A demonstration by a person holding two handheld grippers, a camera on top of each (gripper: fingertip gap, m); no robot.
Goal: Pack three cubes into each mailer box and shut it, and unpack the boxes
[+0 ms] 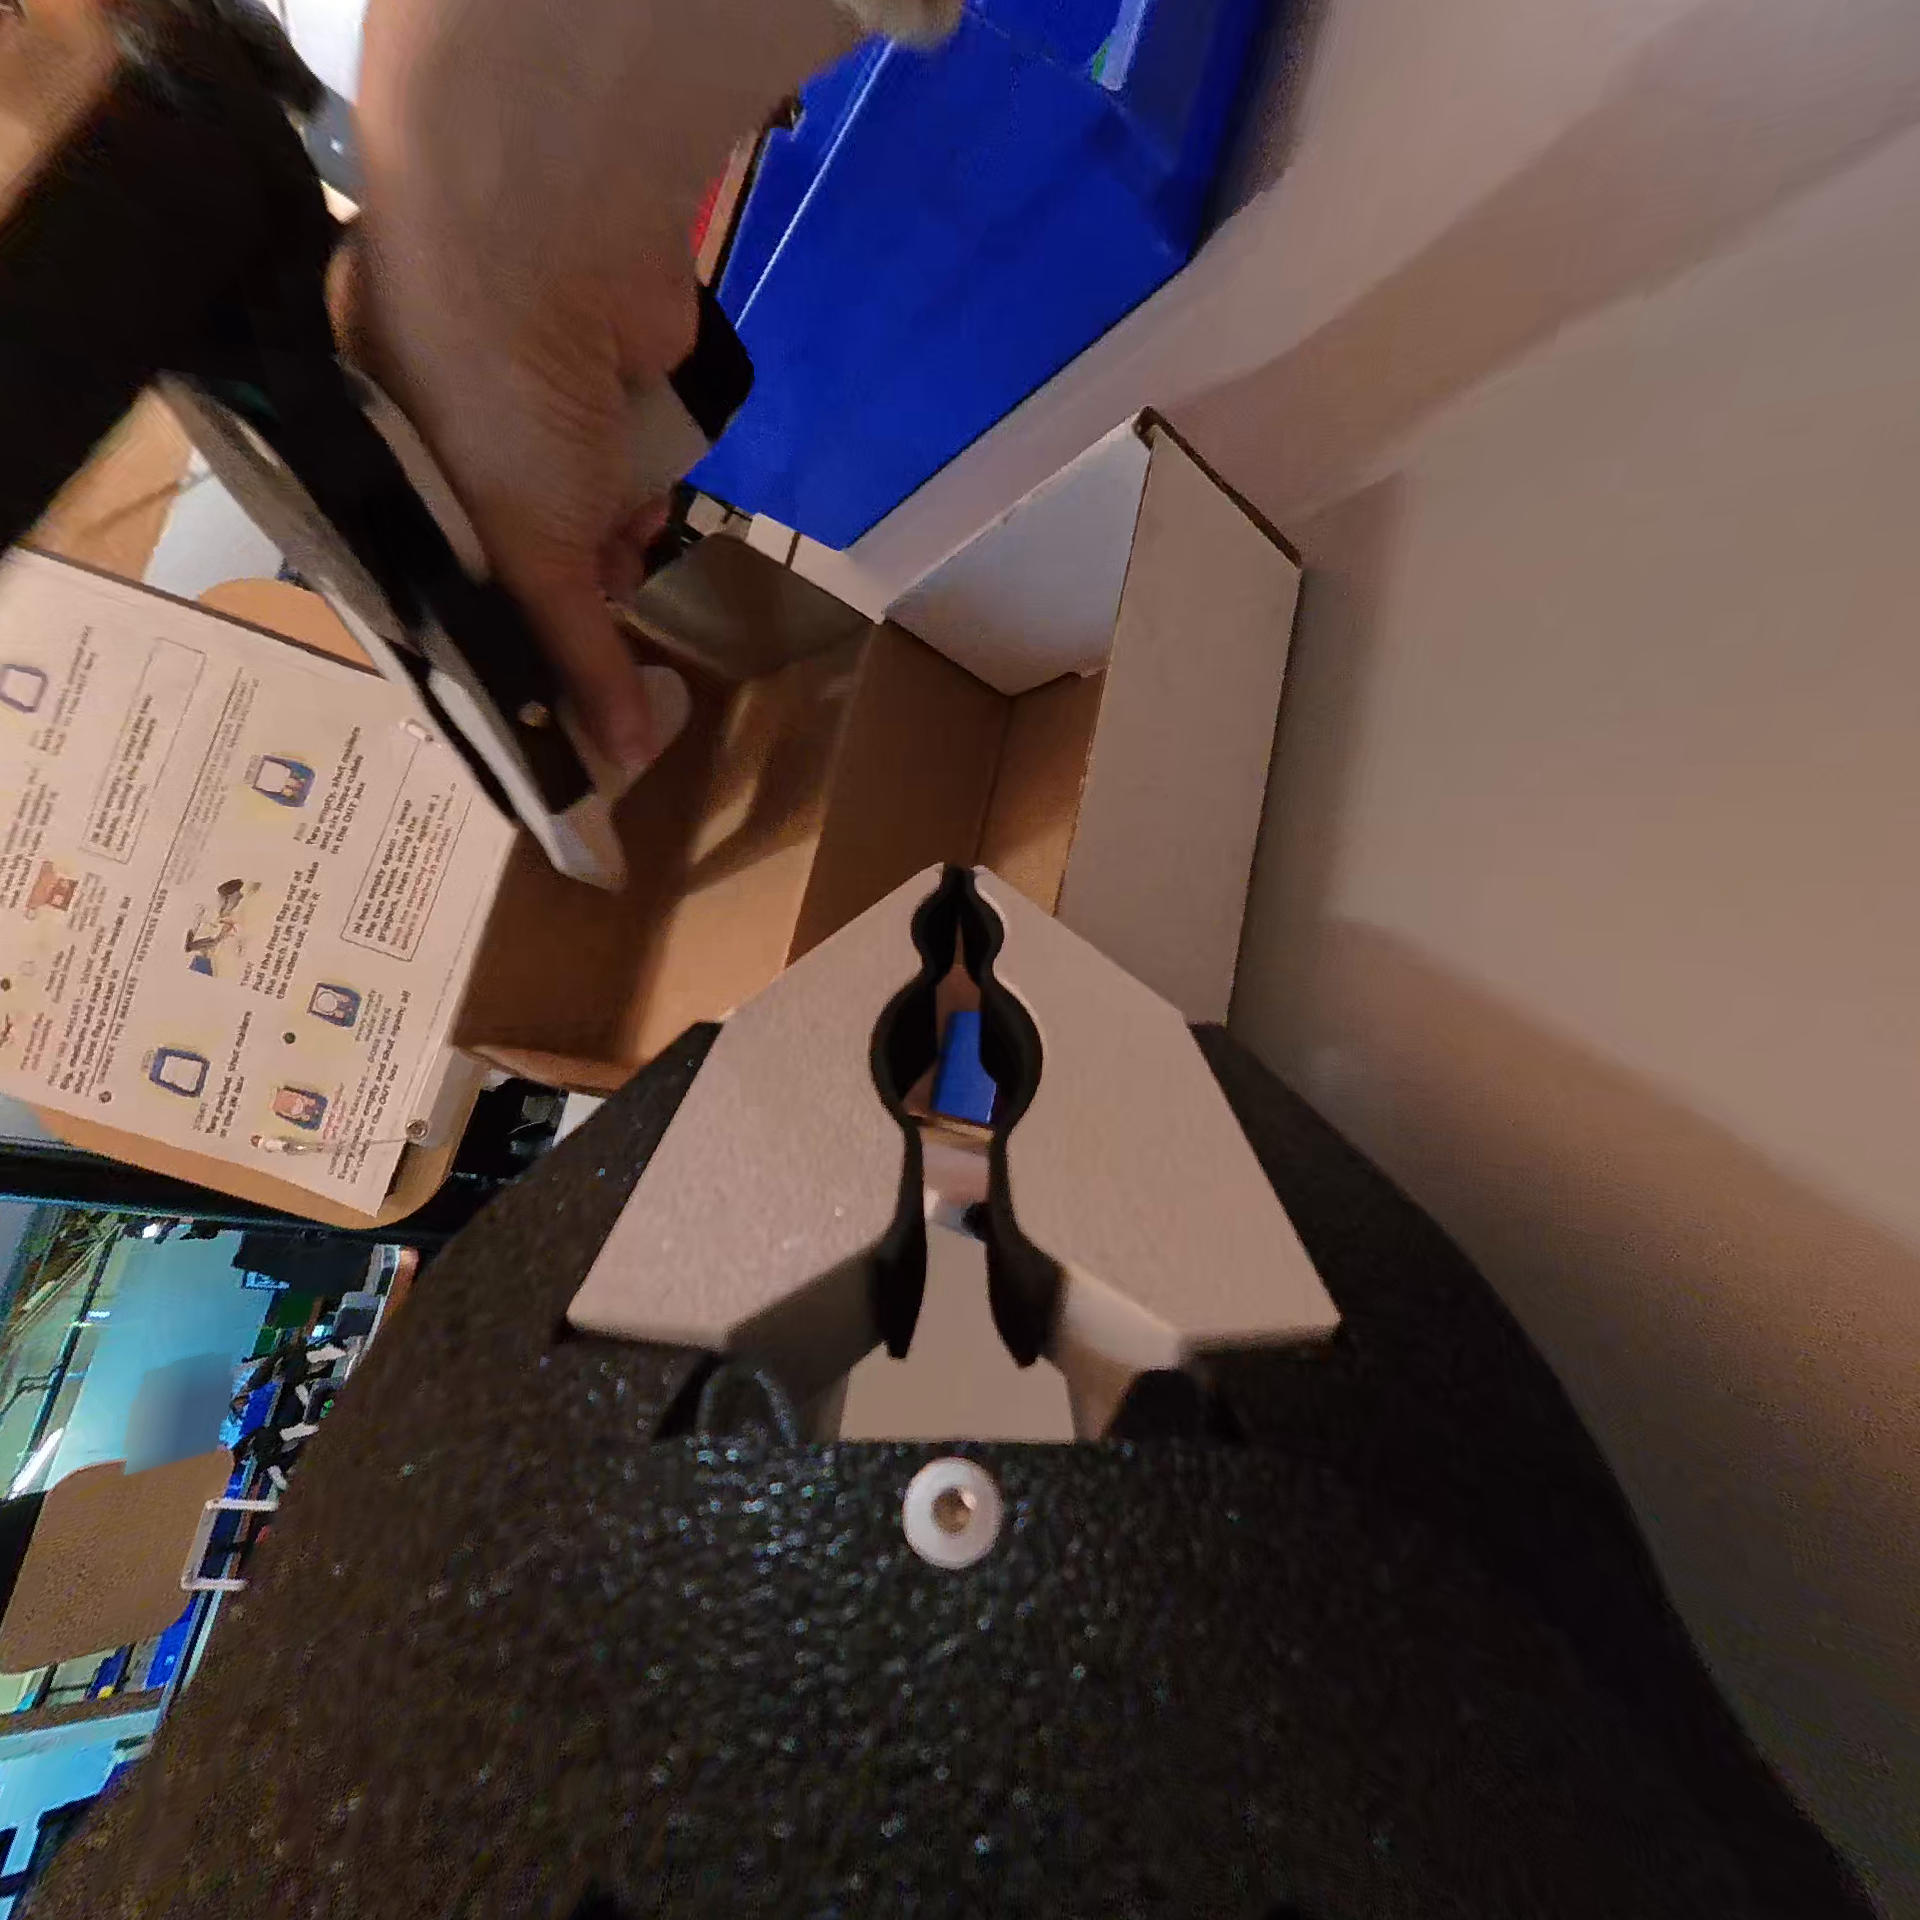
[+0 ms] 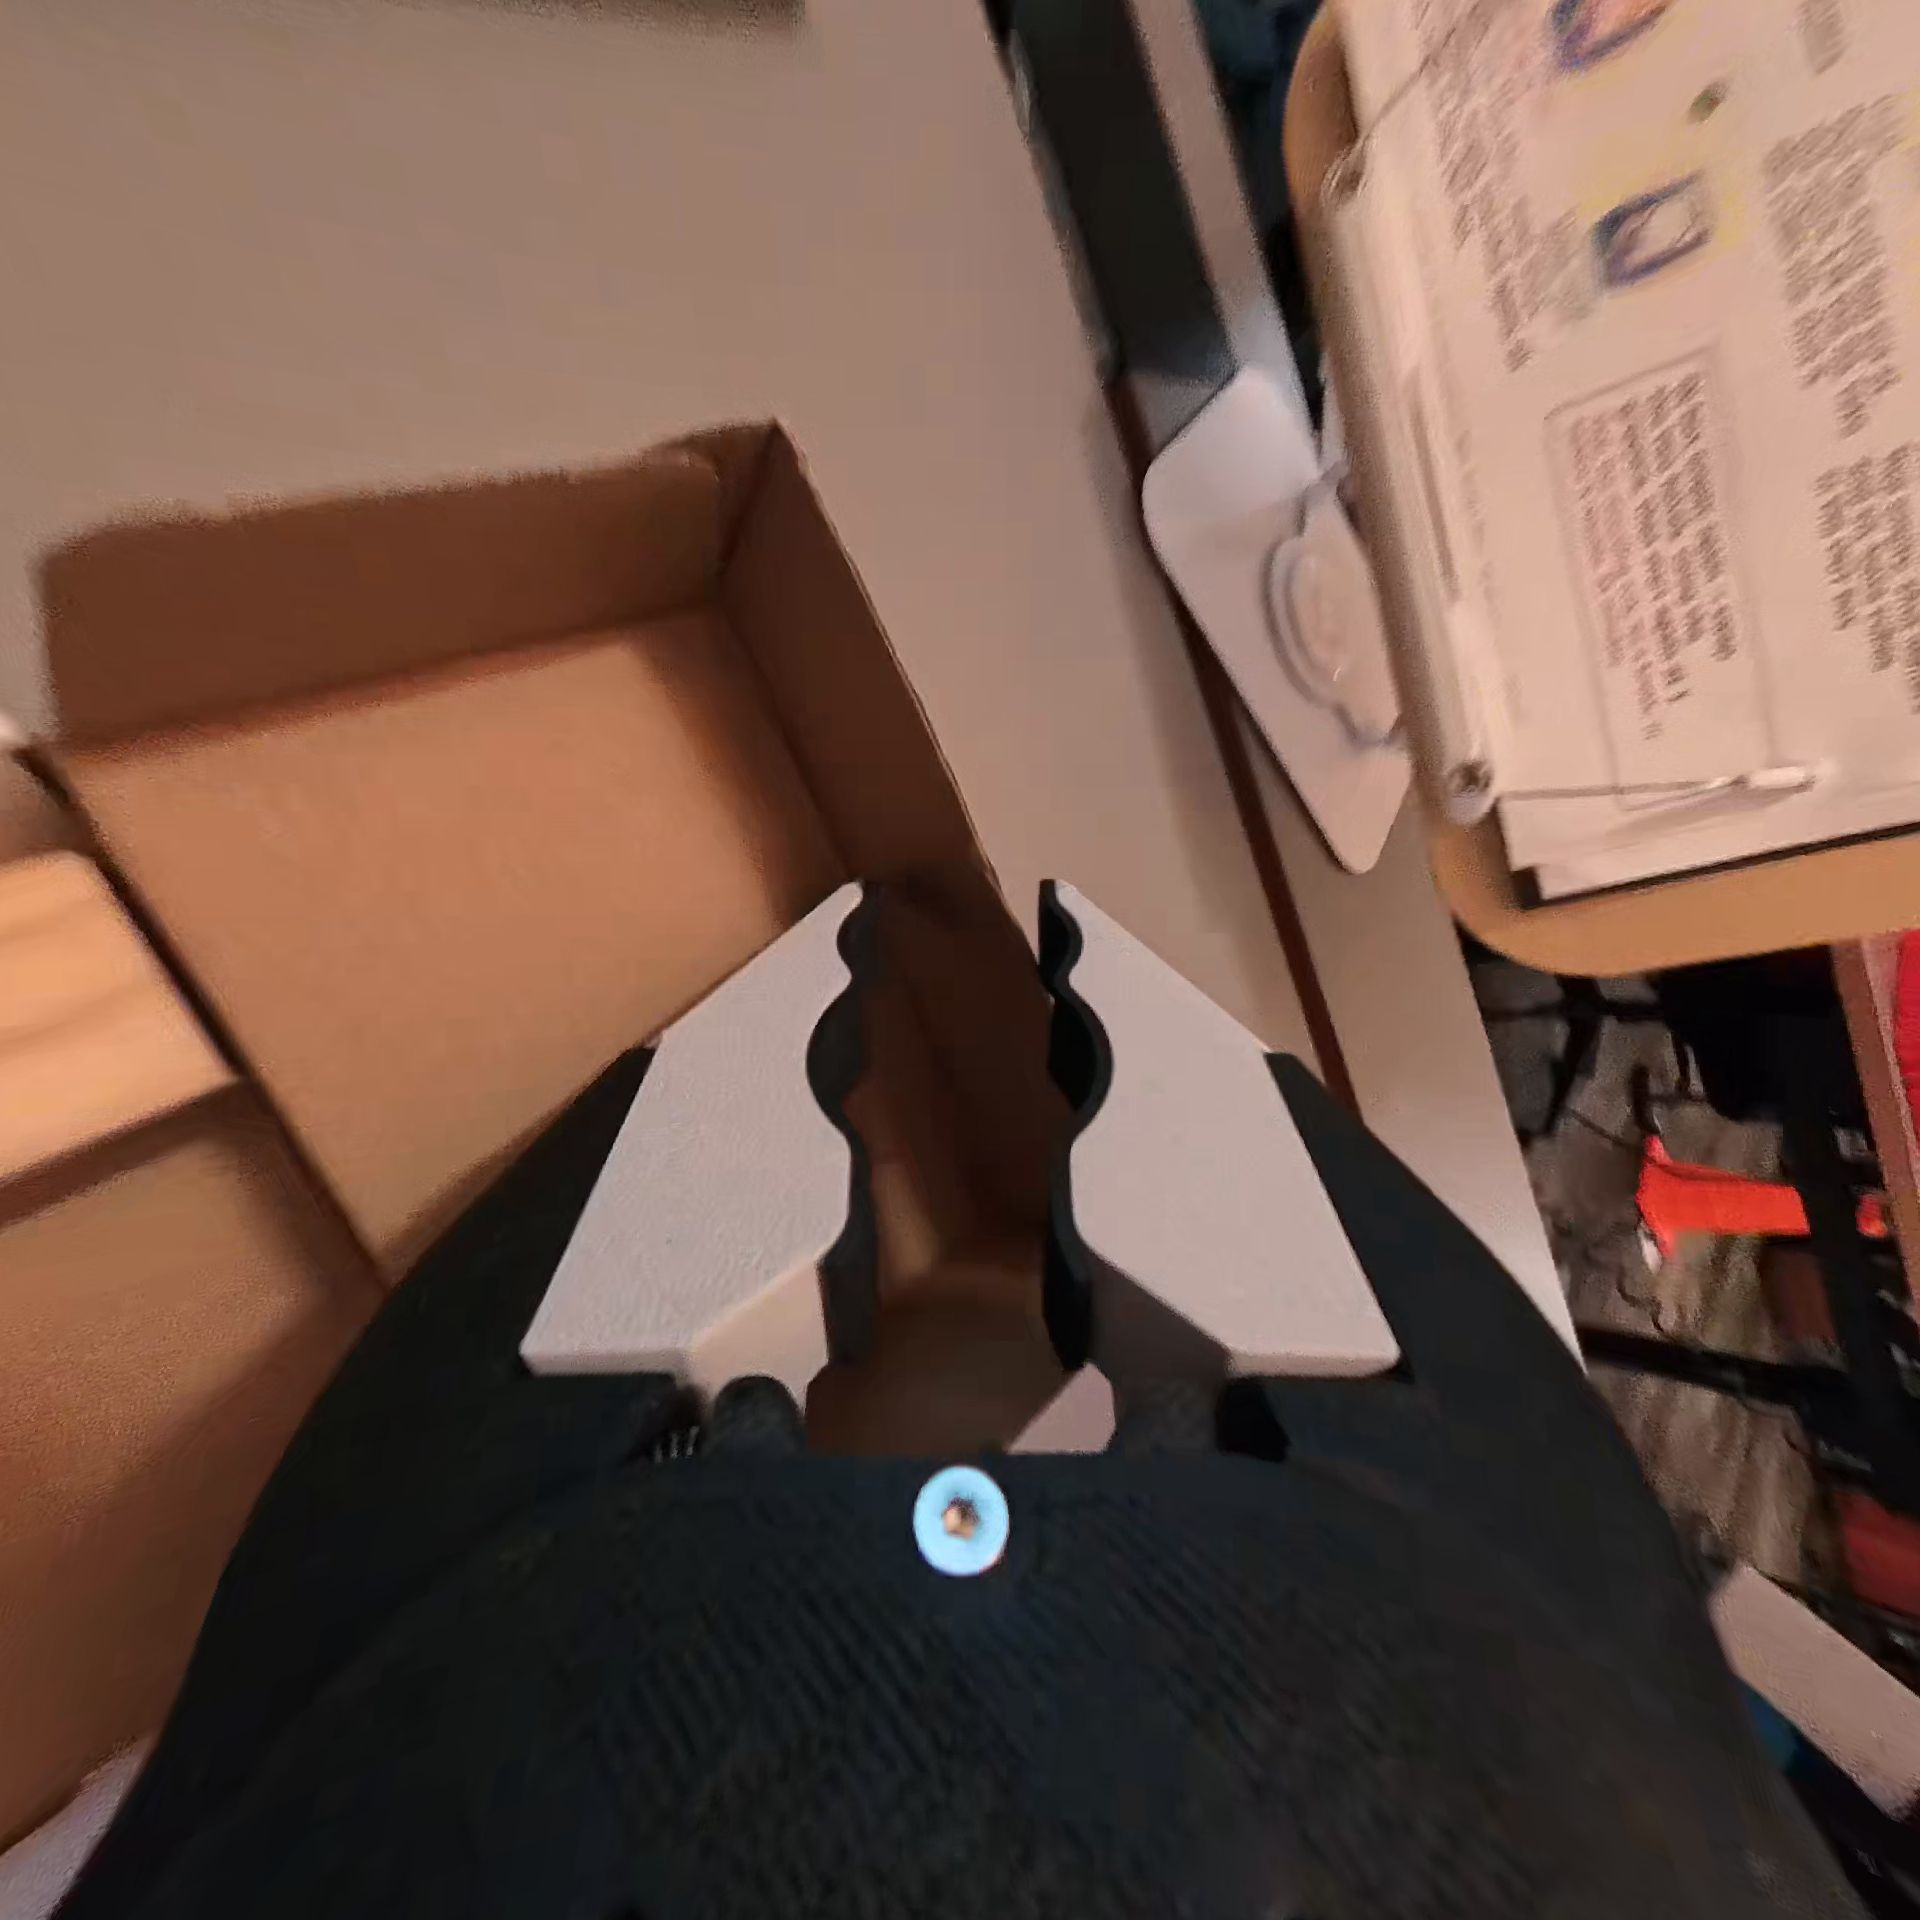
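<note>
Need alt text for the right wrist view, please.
The right gripper, fingers open and empty, straddles the near wall of an open mailer box that looks empty on a pale table. A printed instruction sheet lies at upper right.

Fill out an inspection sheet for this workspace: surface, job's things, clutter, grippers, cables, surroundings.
Surface: pale table, bare around the box.
Job's things: open cardboard mailer box, brown inside, white outside, lid flap standing up; the part of its floor in view is empty. No cubes clearly seen; a small blue thing shows behind the left fingers, kind unclear.
Clutter: printed instruction sheet on a board at the table edge.
Grippers: left gripper shut at the box rim, nothing clearly held; right gripper open over the box's side wall, held by a hand.
Cables: nothing seen.
Surroundings: blue bin behind the box; blurred room beyond.
</note>
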